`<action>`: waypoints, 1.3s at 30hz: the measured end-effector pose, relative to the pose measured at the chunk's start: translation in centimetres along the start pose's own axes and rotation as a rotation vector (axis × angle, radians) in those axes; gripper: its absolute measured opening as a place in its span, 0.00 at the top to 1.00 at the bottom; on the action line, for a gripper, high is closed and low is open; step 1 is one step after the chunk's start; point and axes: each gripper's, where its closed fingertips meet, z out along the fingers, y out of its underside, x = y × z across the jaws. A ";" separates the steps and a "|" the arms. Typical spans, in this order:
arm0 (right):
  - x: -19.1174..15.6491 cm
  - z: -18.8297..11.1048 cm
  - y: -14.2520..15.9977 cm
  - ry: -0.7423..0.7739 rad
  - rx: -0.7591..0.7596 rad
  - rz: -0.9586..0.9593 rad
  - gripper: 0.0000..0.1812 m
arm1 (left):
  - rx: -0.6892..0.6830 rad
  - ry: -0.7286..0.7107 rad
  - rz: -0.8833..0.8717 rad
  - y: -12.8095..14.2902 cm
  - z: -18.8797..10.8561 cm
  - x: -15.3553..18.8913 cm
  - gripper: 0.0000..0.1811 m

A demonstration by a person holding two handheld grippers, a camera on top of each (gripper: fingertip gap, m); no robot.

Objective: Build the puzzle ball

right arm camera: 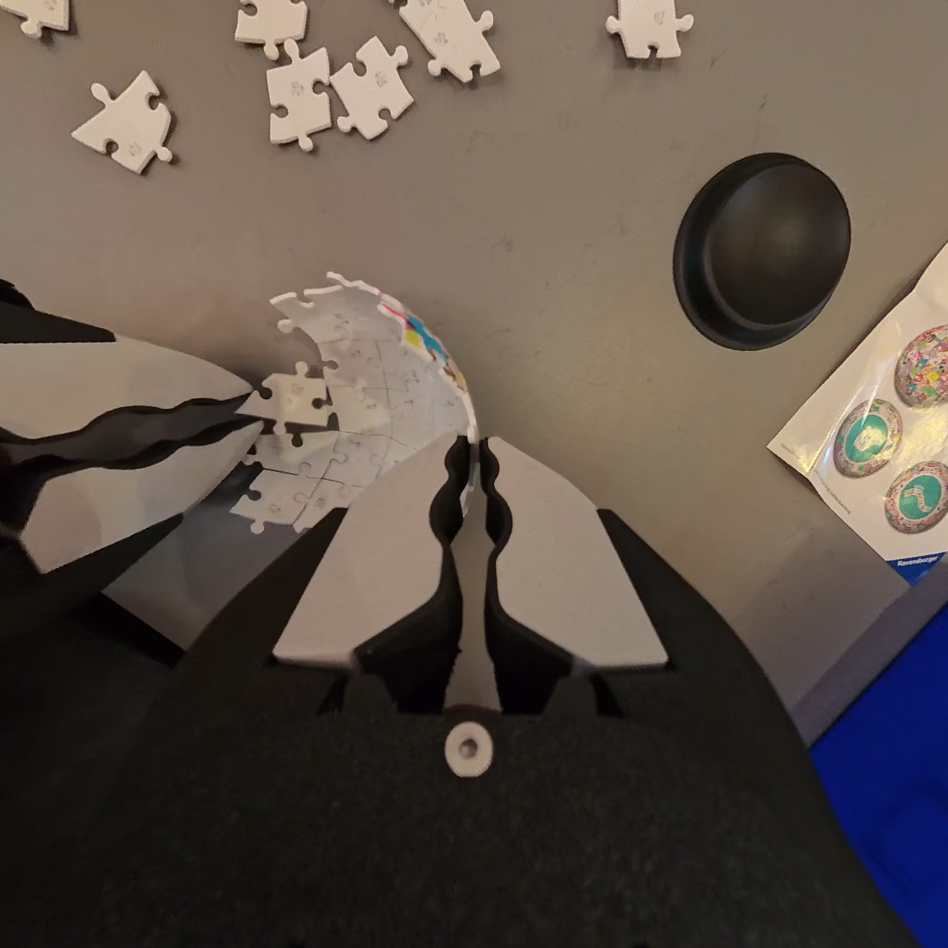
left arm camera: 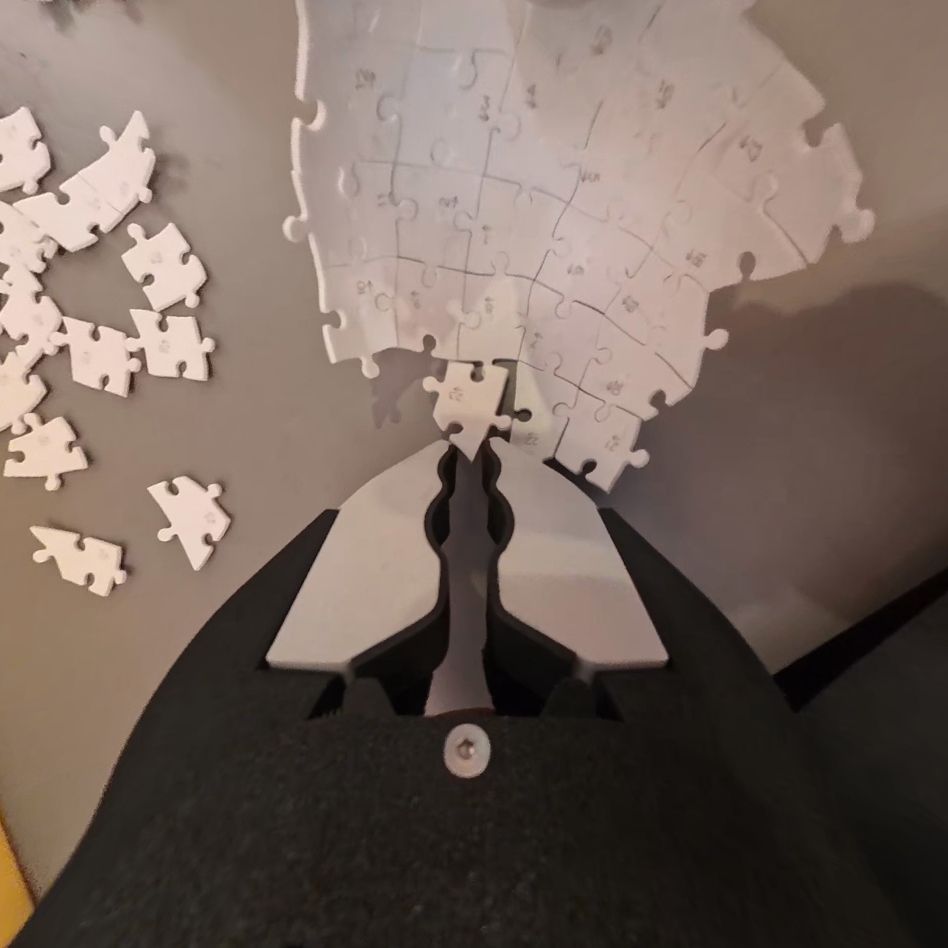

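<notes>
1. The left gripper (left arm camera: 473, 451) has its jaws nearly closed, pinching the pointed near tip of a single white puzzle piece (left arm camera: 469, 402). The piece juts forward beyond the tips, with only that corner between the pads.
2. The piece looks light, thin and stiff. Held by so small a corner, it would likely pivot if pushed sideways, so a straight push seems safest.
3. Its far edge meets the near rim of the part-built puzzle ball (left arm camera: 538, 215), a curved shell with its white inner face towards the camera. I cannot tell whether the tabs are seated.
4. The right gripper (right arm camera: 474, 451) is clamped on the shell's thin right-hand edge (right arm camera: 473, 436), jaws almost shut. The shell probably flexes and could pop apart at its joints.
5. Farther left, loose pieces (left arm camera: 164, 343) lie on the grey table (left arm camera: 246, 154).
</notes>
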 end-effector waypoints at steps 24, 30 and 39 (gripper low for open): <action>0.4 0.4 0.3 -0.012 -0.007 0.008 0.98 | 0.014 0.117 -0.005 0.0 -0.6 1.1 0.89; 0.4 0.4 0.3 -0.010 -0.009 0.007 0.98 | 0.096 0.123 0.069 -1.4 -1.7 -0.1 0.97; 0.4 0.2 -0.3 0.026 -0.020 -0.024 0.98 | 0.016 0.197 0.121 -1.7 0.1 -1.2 1.00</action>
